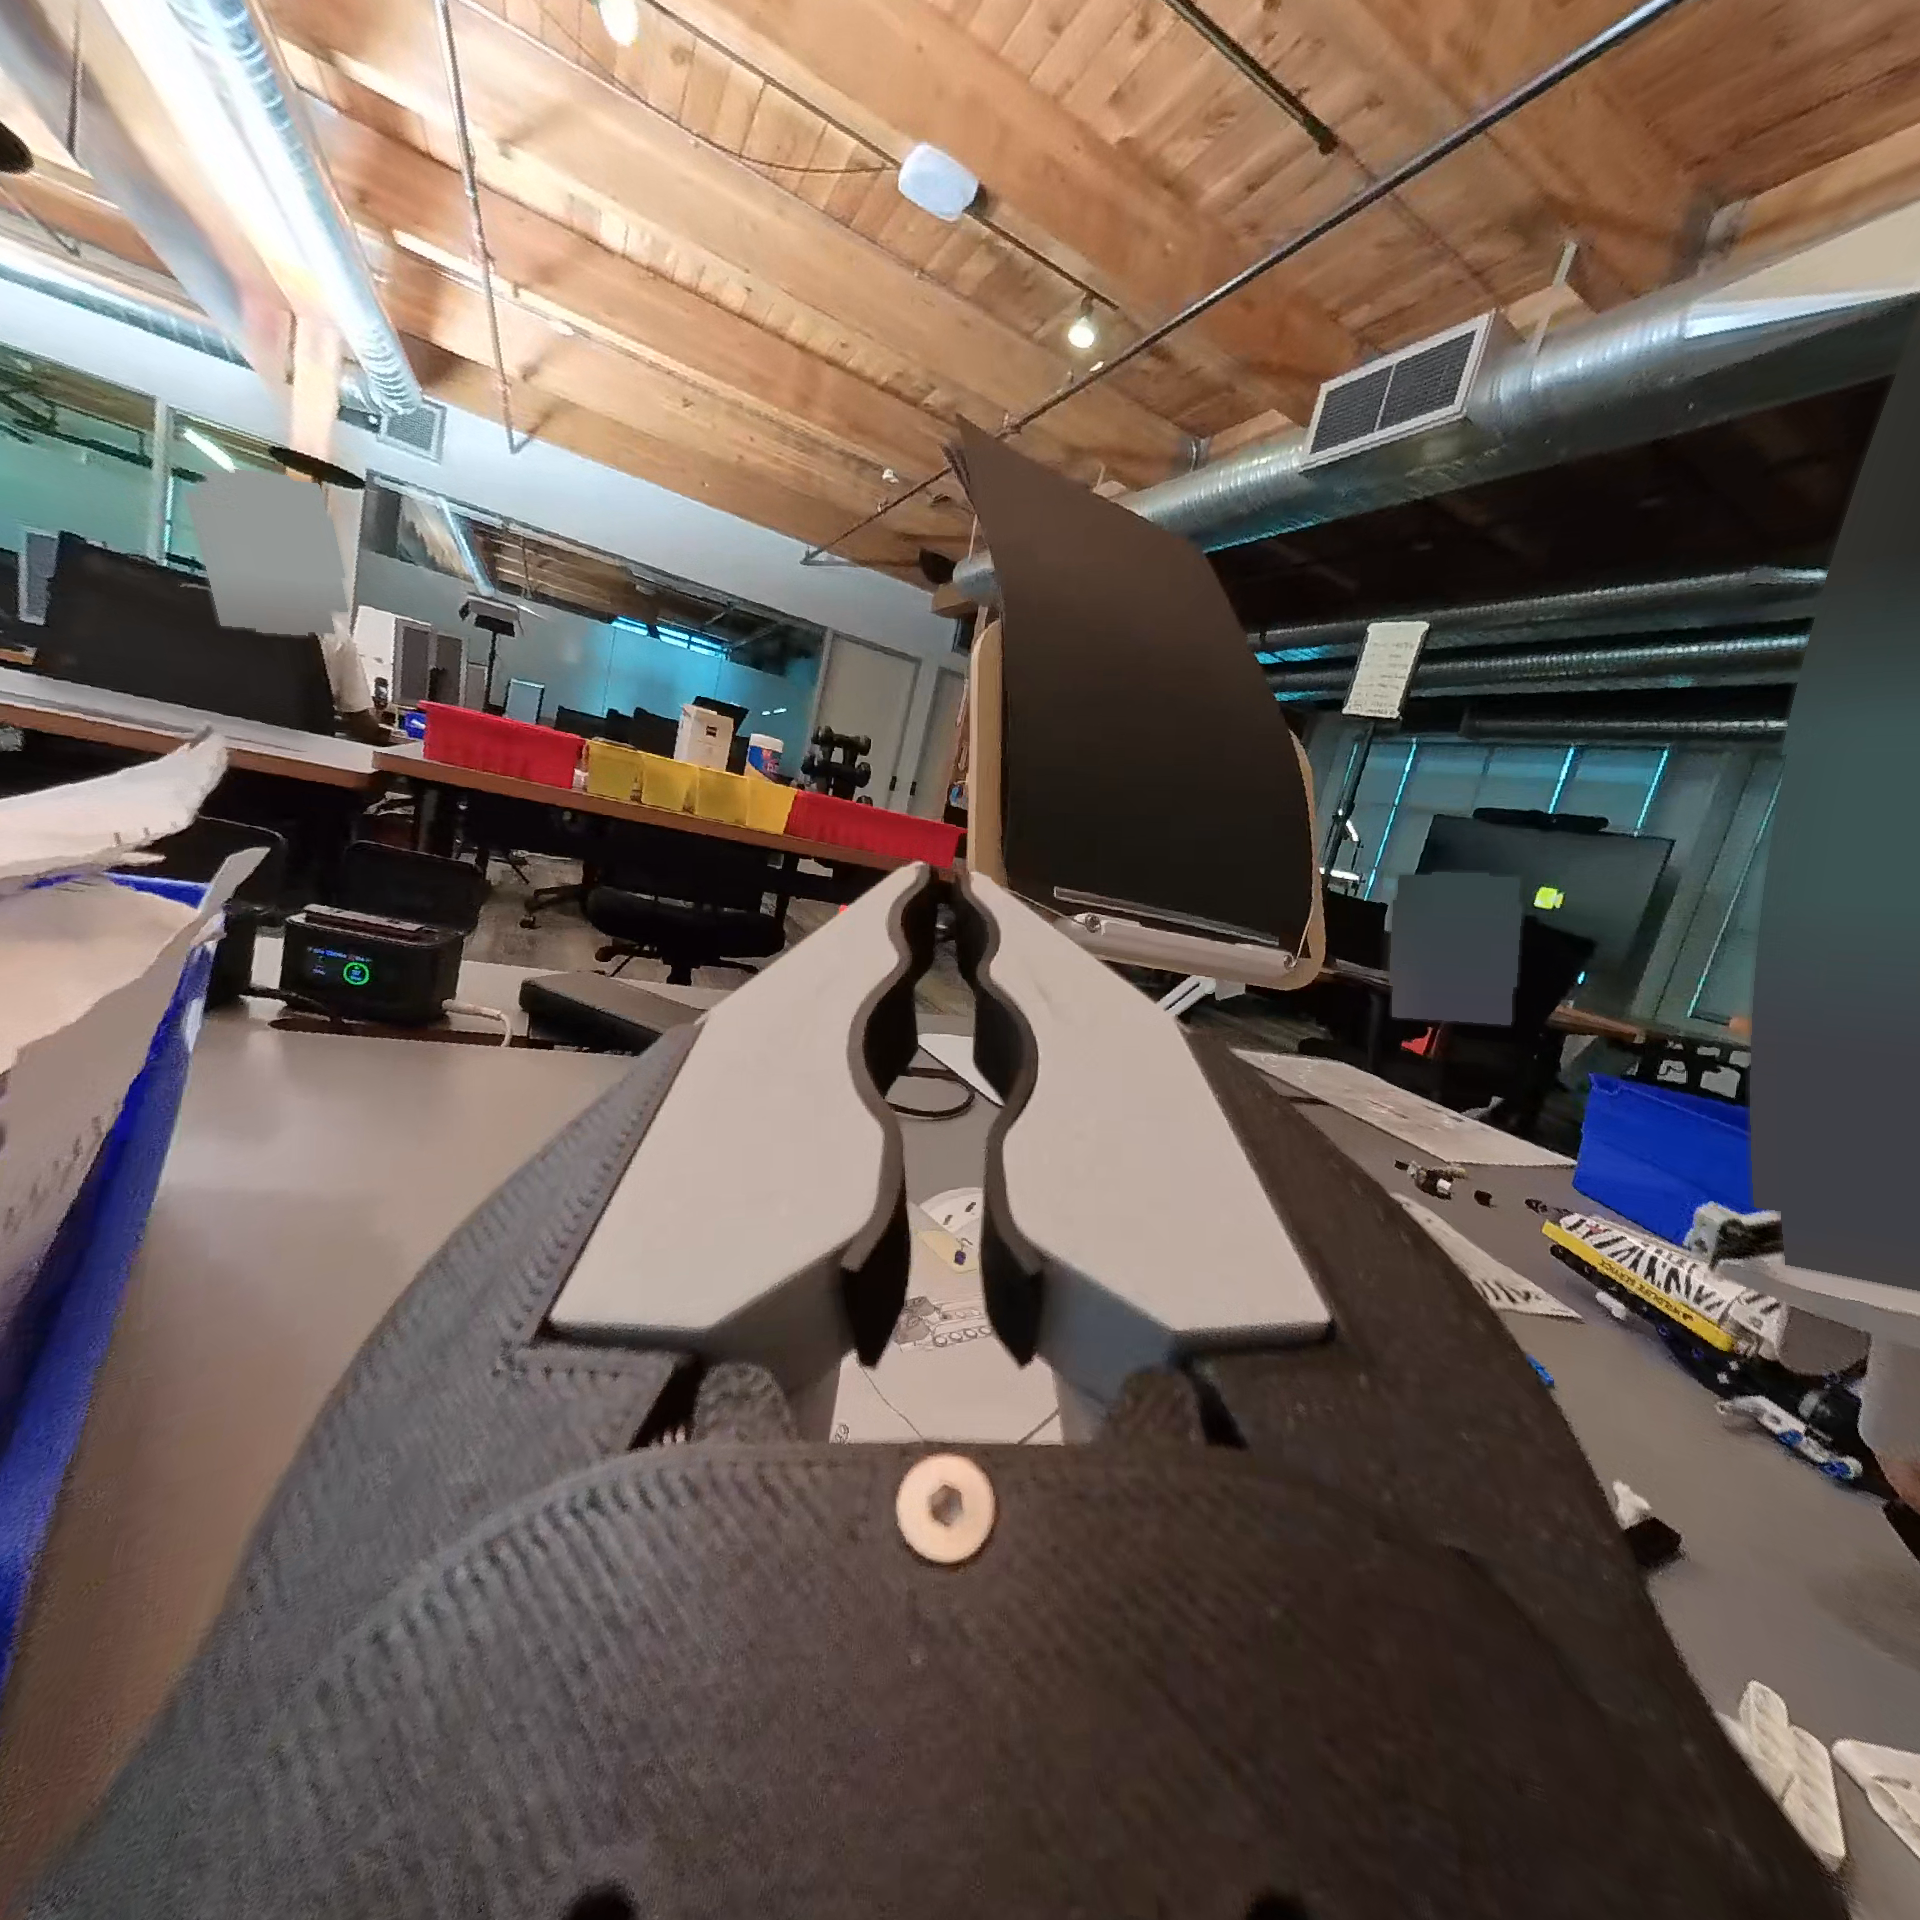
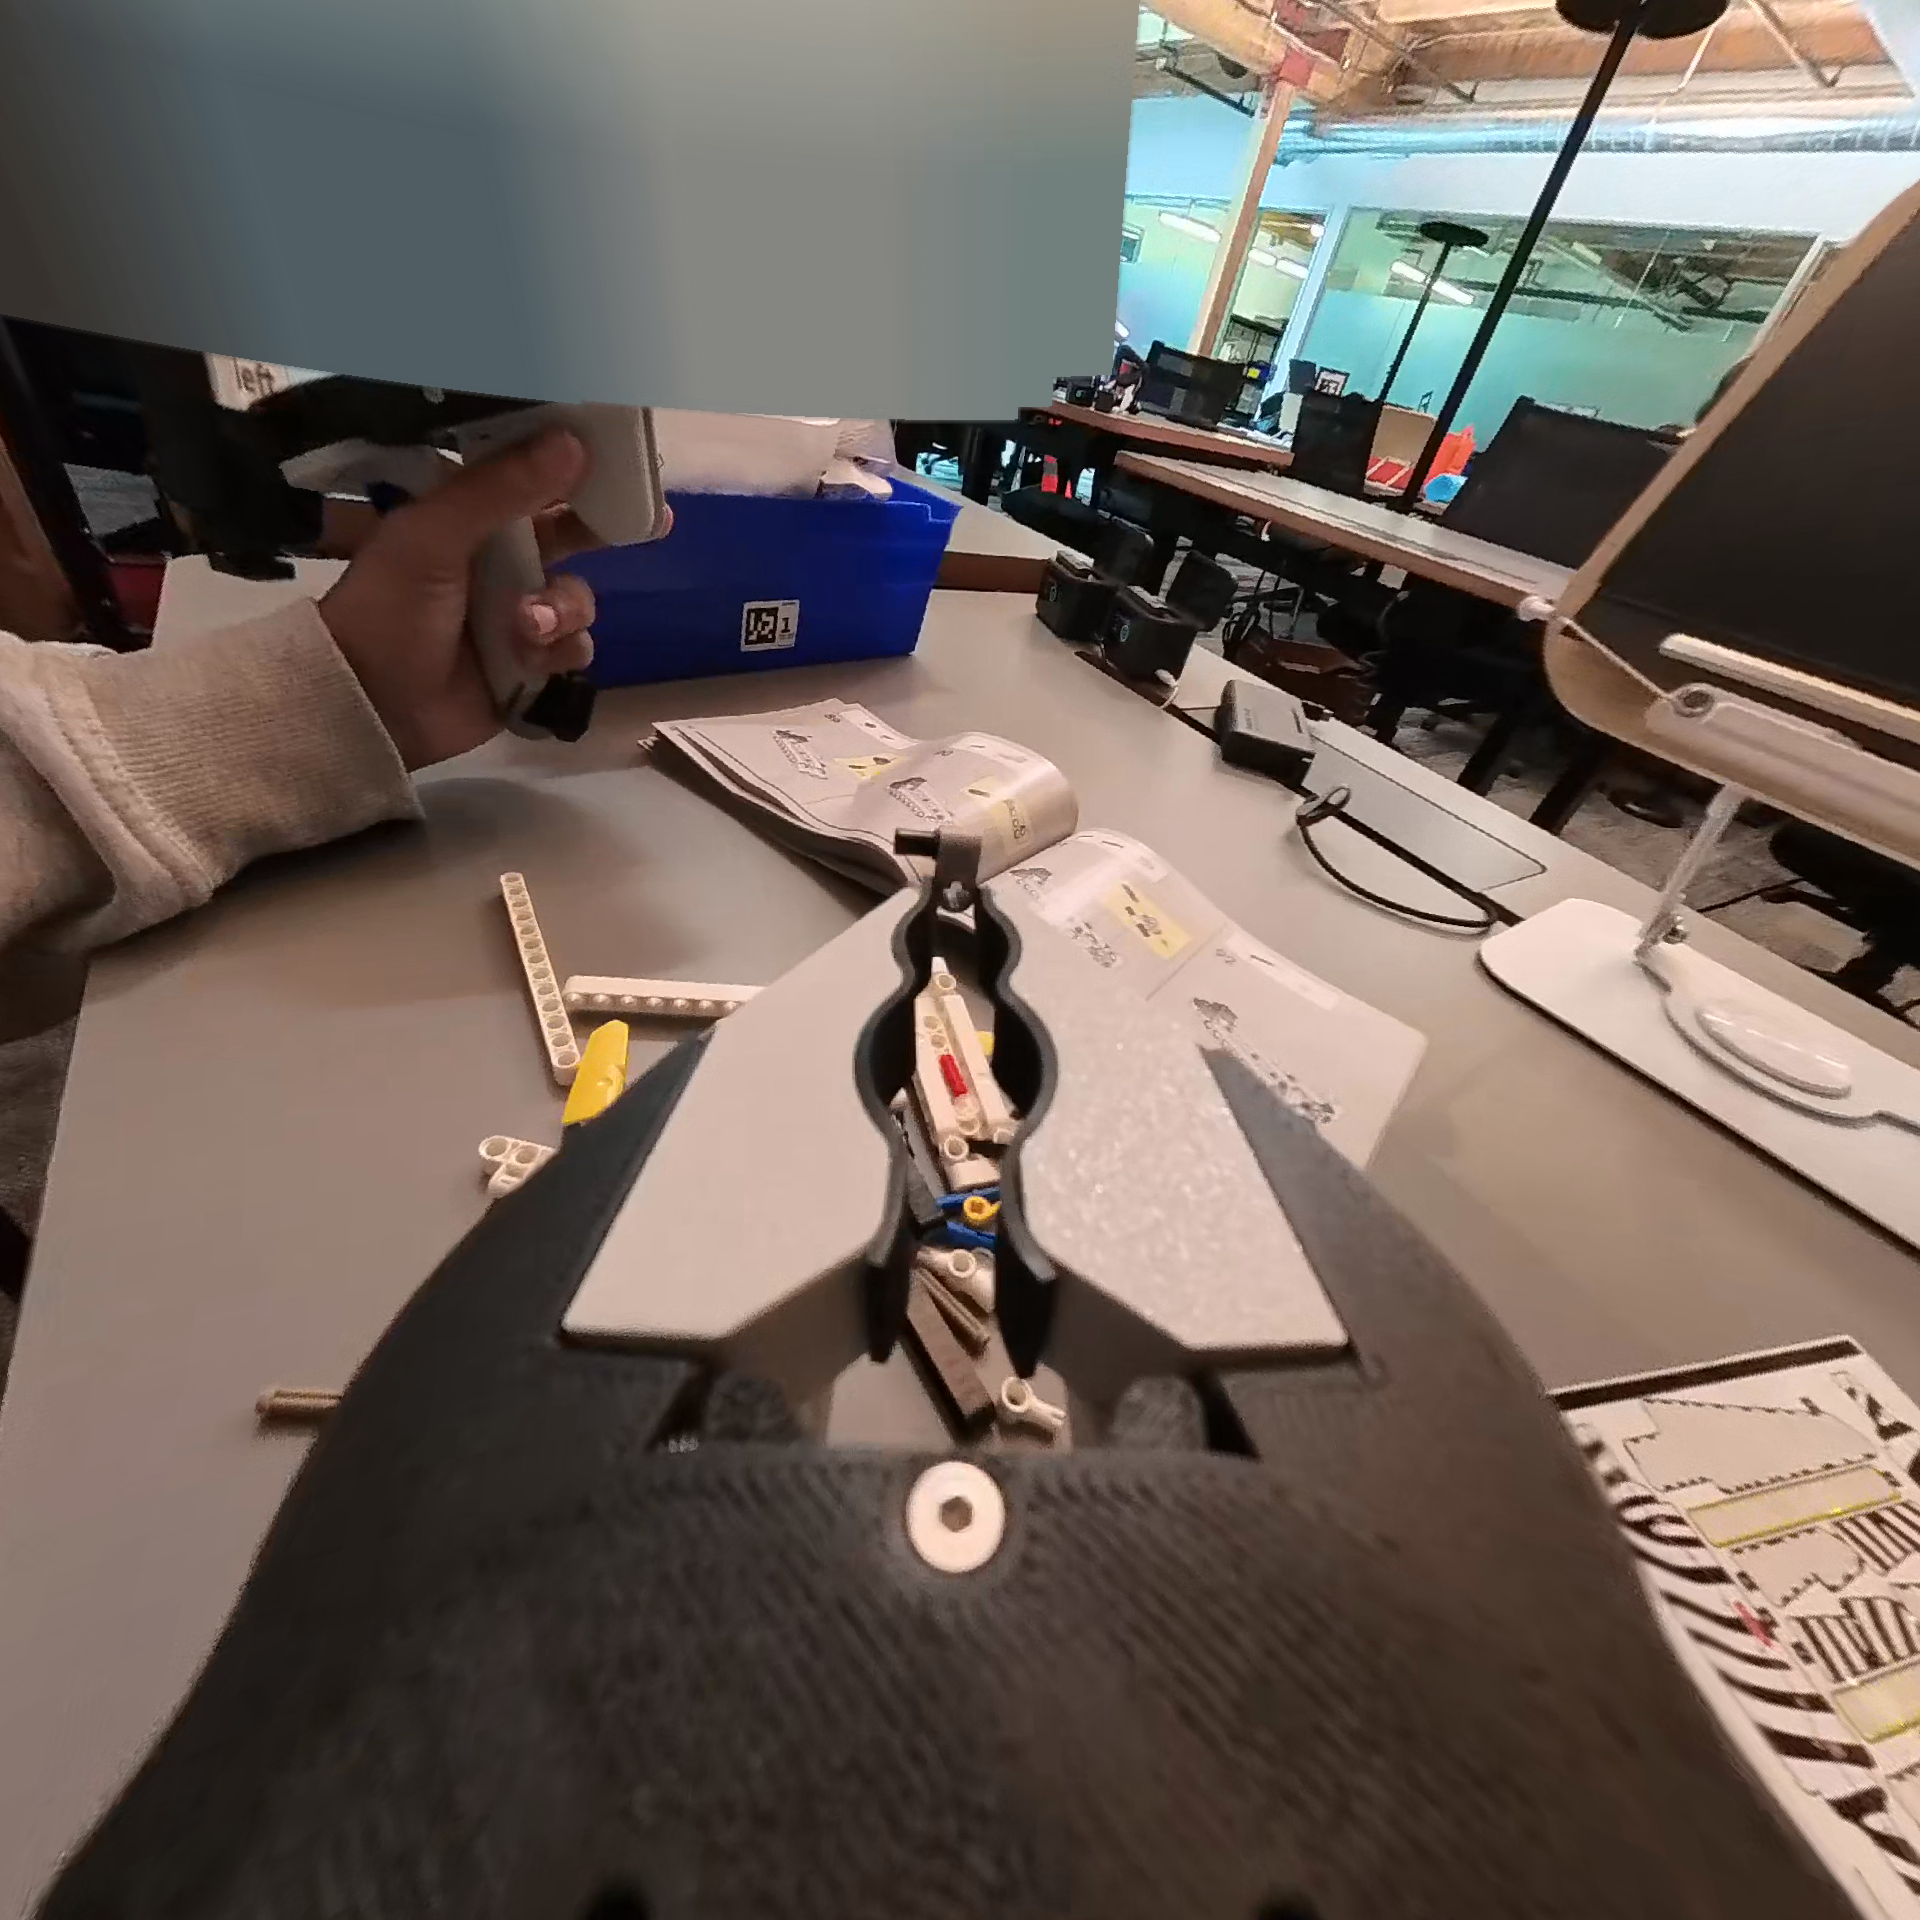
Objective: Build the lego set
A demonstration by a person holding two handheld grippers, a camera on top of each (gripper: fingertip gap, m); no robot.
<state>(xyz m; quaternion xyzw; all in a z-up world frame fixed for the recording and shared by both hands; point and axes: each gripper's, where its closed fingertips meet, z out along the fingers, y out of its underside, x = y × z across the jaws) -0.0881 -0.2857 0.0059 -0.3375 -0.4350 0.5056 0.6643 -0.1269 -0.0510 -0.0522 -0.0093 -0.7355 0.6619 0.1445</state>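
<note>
The right tongs (image 2: 951,894), at the centre of the right wrist view, are closed on a small dark grey lego piece (image 2: 940,847) that sticks up past their tips. Below them a heap of loose lego parts (image 2: 961,1132) lies on the grey desk (image 2: 260,1195), with white beams (image 2: 540,977) and a yellow piece (image 2: 597,1070) at middle left. The open instruction booklet (image 2: 1122,914) lies just beyond.

The left tongs (image 1: 943,883) are raised, pointing across the room, nearly closed and gripping nothing. The partly built zebra-striped model (image 1: 1673,1288) sits at the right edge of the left wrist view.

This looks like fetching a part. Next, it must be carried to the model and pressed on.

The desk is open at left. A blue bin (image 2: 769,582) and monitor stand (image 2: 1621,997) bound the far side.
</note>
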